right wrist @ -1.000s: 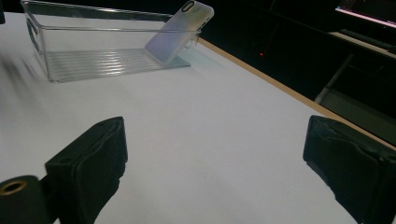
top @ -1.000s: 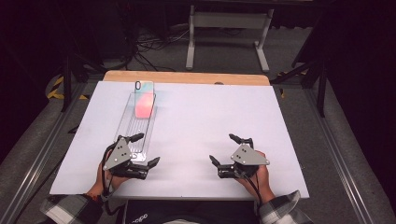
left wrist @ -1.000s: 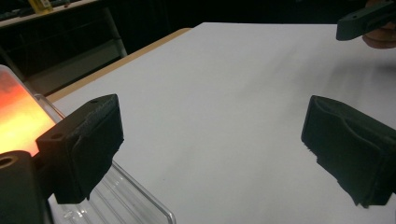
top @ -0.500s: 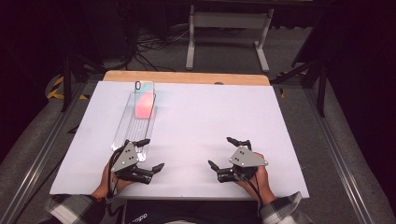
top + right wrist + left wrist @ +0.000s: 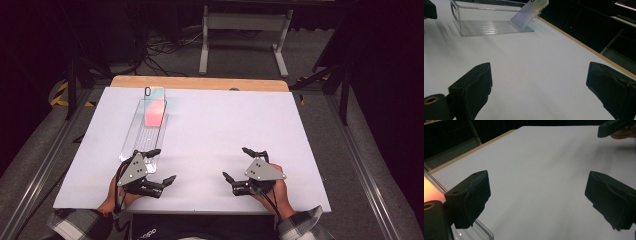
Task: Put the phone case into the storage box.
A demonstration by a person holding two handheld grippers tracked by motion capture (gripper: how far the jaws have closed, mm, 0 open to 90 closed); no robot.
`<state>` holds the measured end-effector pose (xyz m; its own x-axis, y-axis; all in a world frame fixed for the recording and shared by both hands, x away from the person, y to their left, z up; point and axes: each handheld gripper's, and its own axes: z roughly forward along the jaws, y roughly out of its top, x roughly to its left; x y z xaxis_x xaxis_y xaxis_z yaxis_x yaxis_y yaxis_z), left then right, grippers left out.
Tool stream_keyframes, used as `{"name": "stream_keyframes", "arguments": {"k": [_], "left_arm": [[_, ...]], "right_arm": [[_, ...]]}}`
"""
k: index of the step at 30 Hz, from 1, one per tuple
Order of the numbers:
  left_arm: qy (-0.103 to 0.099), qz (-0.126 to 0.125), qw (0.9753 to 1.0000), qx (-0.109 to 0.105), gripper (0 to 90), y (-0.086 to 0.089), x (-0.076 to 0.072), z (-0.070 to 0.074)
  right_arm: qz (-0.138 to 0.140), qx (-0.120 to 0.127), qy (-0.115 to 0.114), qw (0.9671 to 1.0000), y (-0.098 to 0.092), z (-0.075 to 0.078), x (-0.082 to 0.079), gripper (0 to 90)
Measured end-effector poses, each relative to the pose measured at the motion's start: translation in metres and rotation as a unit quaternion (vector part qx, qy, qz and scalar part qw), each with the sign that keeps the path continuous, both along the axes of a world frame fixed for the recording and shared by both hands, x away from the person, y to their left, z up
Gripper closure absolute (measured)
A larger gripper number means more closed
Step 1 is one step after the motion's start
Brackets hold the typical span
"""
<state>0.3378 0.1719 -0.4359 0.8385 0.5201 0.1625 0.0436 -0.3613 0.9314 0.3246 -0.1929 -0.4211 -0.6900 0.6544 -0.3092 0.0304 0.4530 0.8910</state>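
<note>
Both our grippers, left gripper [image 5: 156, 164] and right gripper [image 5: 244, 163], gape unclenched, grasping nothing. Our long clear plastic tray [image 5: 131, 141] starts just beside the left one and runs straight ahead, far from the right. Its pink-glowing smartphone [image 5: 154, 106] leans at the far end, so we judge the left hand nearer.

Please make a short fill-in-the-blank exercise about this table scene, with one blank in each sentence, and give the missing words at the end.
1. The phone leans inside a clear plastic ____.
2. The jaws of the left gripper and the right gripper are both ____.
3. The clear bin lies nearer to the ____ gripper.
4. The table is covered with a ____ sheet.

Missing words: bin; open; left; white
</note>
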Motion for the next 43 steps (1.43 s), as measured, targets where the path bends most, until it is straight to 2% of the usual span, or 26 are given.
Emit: {"name": "stream_keyframes", "arguments": {"k": [3, 9, 19, 37, 40, 43], "left_arm": [[0.000, 0.002, 1.0000, -0.006, 7.1, 0.0010, -0.0009, 0.0010], [-0.004, 0.003, 1.0000, -0.004, 7.5, 0.0023, 0.0009, 0.0026], [0.001, 0.003, 1.0000, -0.006, 7.8, 0.0015, 0.0012, 0.0014], [0.006, -0.001, 1.0000, -0.002, 9.0, 0.0009, 0.0035, 0.0006], [0.002, -0.001, 1.0000, 0.005, 9.2, 0.0011, 0.0040, 0.0009], [0.006, -0.001, 1.0000, -0.002, 9.2, -0.0003, 0.0031, 0.0007]], "right_arm": [[-0.003, 0.000, -0.001, 1.0000, 0.0003, 0.0001, -0.0001, 7.5], [-0.008, 0.001, -0.001, 1.0000, -0.0013, -0.0003, 0.0010, 7.7], [-0.009, -0.002, 0.000, 1.0000, -0.0017, -0.0009, 0.0016, 8.0], [-0.018, -0.006, 0.006, 0.9998, -0.0037, -0.0030, 0.0051, 8.2], [-0.019, -0.006, 0.005, 0.9998, -0.0040, -0.0032, 0.0054, 8.2], [-0.019, -0.001, 0.005, 0.9998, -0.0047, -0.0031, 0.0053, 8.1]]}}
